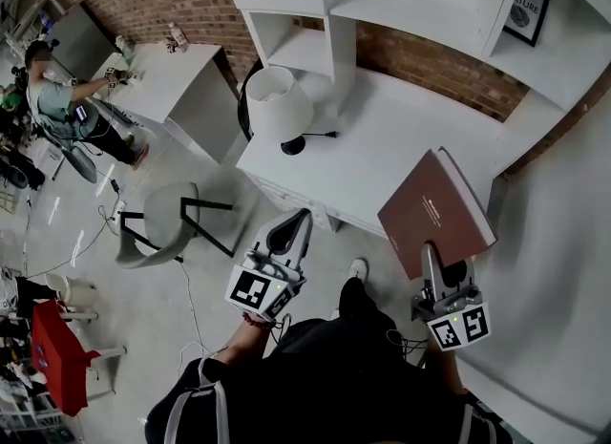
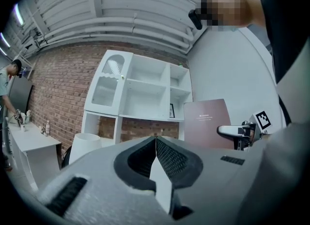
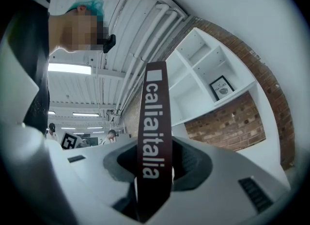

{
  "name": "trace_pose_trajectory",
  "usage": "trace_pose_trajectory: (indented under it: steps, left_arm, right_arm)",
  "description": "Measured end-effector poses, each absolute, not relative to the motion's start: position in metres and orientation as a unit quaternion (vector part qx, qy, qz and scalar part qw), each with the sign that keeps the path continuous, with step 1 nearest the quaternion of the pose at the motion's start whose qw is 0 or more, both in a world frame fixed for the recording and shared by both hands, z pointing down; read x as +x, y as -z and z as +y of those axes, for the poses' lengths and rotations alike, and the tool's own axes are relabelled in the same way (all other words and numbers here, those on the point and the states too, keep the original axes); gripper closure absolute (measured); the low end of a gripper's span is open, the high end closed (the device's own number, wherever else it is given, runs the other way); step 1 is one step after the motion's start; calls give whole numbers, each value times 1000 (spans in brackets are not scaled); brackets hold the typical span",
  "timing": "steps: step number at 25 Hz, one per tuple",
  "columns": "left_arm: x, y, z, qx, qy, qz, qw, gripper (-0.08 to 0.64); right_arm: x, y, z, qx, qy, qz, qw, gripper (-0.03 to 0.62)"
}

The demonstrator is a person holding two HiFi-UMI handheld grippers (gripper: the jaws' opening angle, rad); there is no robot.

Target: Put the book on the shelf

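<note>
Right gripper (image 1: 431, 263) clamped on brown book (image 1: 434, 208) spine | left gripper (image 2: 156, 144) jaws together, empty | book's near edge hidden by jaws | white shelf (image 1: 410, 12) far, top cut off

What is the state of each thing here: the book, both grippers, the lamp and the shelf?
book: held in the air, not yet on the shelf.
right gripper: shut on the book's spine.
left gripper: shut, empty.
lamp: upright on the desk.
shelf: compartments mostly bare; one holds a framed picture.
</note>
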State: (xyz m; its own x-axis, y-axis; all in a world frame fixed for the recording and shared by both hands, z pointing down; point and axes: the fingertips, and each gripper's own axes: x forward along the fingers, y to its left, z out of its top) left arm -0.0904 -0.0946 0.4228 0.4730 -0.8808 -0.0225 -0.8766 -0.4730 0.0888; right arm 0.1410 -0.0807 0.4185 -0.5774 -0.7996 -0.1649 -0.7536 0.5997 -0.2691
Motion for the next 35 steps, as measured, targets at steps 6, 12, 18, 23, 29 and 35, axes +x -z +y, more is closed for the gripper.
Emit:
trace_pose_trajectory:
  steps: [6,12,18,23,29,35]
  left_arm:
    - [-96,-413,-148,856,31,-516,16,540]
    - [-94,-409,-196,854,28,-520,19,540]
    - [-97,-398,-234,849,28,-528,3,540]
    - [-107,-381,-266,837,45,-545,-18,540]
    - [-118,-368,-294,829,44,-557,-34,540]
    - [-132,-358,-322,835,39,-546,-49,540]
  right_arm:
    - [133,-409,-138,-429,74,889,141,442]
    - [132,-400,-185,-421,67,893,147,442]
    - [122,-383,-230,-405,45,901,152,442]
    - [110,-364,-269,-401,18,904,148,442]
    - [93,-327,-308,-401,-28,903,155,442]
    - [70,-284,-354,-424,-60,890,155,442]
